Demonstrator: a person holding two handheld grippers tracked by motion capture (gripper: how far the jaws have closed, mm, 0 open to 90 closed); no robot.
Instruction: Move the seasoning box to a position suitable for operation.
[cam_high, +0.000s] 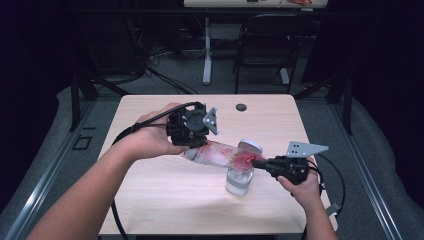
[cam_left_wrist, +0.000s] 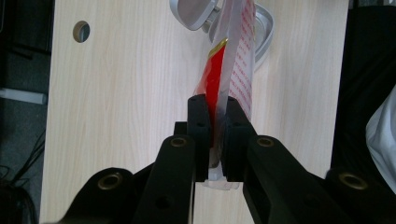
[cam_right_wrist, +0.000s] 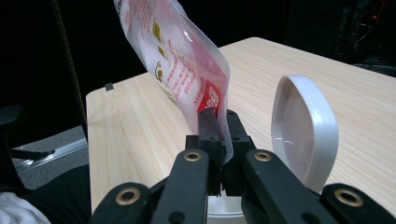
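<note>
A clear plastic pouch with red print and white contents hangs tilted between both grippers above the table. My left gripper is shut on its upper end; in the left gripper view the jaws pinch the pouch at its red edge. My right gripper is shut on the lower end, right over a clear jar standing on the table. The pouch rises up and left from the right gripper. The jar's white flip lid stands open beside the jaws.
The light wooden table has a round cable hole near its far edge. Beyond the table are a black chair and a white desk leg. Dark curtains stand on both sides.
</note>
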